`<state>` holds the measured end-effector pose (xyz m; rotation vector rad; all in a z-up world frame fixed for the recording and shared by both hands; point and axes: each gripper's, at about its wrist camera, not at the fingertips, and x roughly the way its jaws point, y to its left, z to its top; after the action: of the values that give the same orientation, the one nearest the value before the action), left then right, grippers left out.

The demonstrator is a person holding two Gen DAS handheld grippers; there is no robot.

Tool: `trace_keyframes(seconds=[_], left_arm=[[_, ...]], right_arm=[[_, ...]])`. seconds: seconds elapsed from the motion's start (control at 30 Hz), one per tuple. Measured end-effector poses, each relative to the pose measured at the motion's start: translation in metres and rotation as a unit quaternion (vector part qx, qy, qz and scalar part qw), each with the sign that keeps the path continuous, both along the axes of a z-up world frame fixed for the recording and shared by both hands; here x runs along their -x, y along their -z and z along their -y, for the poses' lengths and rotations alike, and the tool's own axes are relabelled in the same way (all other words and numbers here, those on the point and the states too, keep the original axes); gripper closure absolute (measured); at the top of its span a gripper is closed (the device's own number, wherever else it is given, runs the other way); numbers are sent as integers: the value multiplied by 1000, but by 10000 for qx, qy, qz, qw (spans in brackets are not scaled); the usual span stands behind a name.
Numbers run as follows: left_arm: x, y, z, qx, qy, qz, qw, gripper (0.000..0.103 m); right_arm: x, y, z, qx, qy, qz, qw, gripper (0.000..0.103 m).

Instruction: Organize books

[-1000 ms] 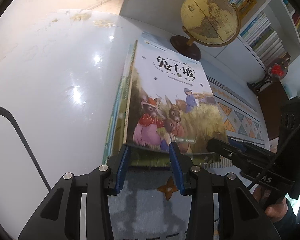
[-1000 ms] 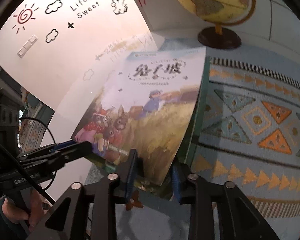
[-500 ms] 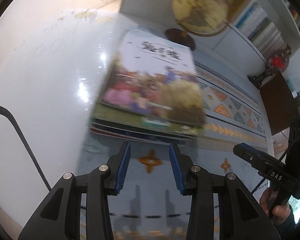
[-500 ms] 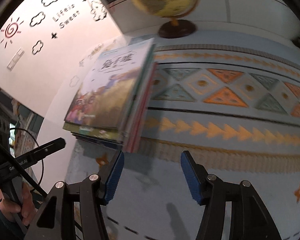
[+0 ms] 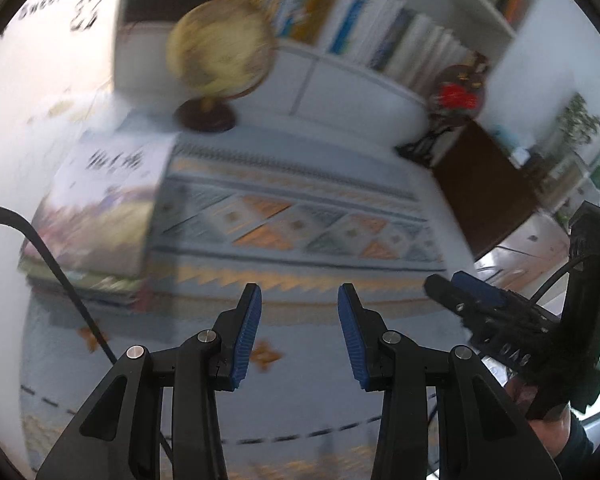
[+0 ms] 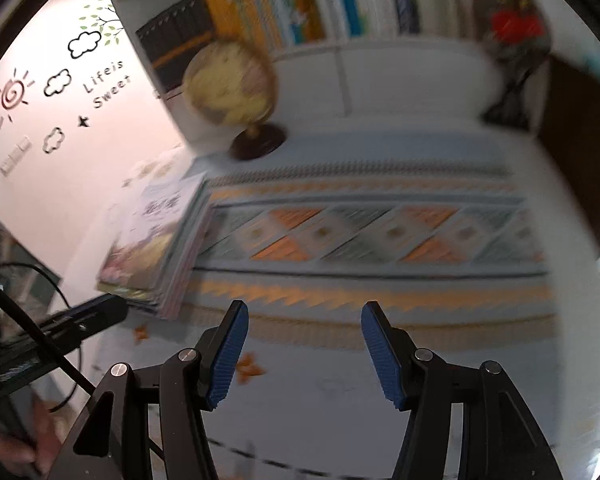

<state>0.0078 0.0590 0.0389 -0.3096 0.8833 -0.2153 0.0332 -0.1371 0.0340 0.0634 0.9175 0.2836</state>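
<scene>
The books (image 5: pixel 96 224) lie in one squared stack at the left end of the patterned bench (image 5: pixel 300 216), near the globe (image 5: pixel 220 52). Both grippers are clear of it and empty: the left gripper (image 5: pixel 299 312) stands part open, the right gripper (image 6: pixel 304 332) wider. No loose book shows on the bench, so the stacking looks done; little seems left, unless the stack belongs on the shelf (image 6: pixel 340 0)

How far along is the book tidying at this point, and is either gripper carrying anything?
Done: the stack of books lies squared up on the patterned cloth near the globe. In hand: nothing; the left gripper and right gripper are both open and empty. Left: no loose book shows on the cloth, so little or nothing seems to remain.
</scene>
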Motion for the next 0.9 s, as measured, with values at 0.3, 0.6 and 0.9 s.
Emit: trace_keyframes(seconds=[0.3,0.6,0.9], left_arm=[[7,-39,71,-392,-31,519,9979,31],[14,-42,99,-908,-379,442,9942,9],[15,-26,98,-1359,-968,335,9854,5]], right_arm=[[14,-29,48,335,250,339,9986,43],[23,-26,59,717,29,493,9962,39],[21,-16,74,556,27,353,9978,38]])
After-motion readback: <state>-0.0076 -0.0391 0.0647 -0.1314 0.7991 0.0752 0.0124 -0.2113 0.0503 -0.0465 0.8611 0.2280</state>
